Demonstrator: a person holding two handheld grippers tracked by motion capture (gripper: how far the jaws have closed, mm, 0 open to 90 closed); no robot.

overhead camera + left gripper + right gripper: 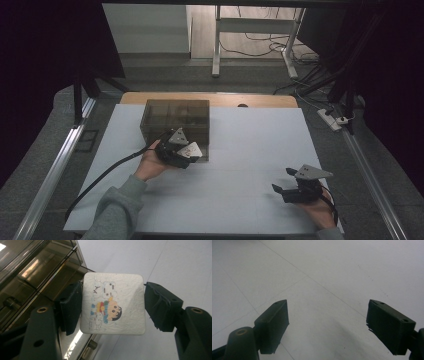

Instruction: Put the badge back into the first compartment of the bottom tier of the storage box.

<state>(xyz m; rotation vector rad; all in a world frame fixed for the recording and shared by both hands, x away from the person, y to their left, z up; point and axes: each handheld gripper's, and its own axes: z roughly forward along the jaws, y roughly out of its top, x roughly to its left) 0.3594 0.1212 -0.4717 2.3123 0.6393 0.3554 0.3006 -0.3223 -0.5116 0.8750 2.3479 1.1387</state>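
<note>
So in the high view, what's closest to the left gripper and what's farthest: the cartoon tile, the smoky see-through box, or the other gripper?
From the left gripper:
1. Cartoon tile: held between its jaws.
2. Smoky see-through box: right behind it, toward the table's far side.
3. Right gripper: farthest, across the white table near the right front corner, jaws open with nothing between them.

The right gripper (pixel 327 327) has its two black jaws set wide apart, nothing between them. They rise from the bottom corners, the left one nearer the lower edge, the right one tilted inward. Beyond and between the jaws lies the pale bench (pixel 332 272), crossed by thin diagonal lines, perhaps seams or creases; a soft shadow falls between the jaws
</note>
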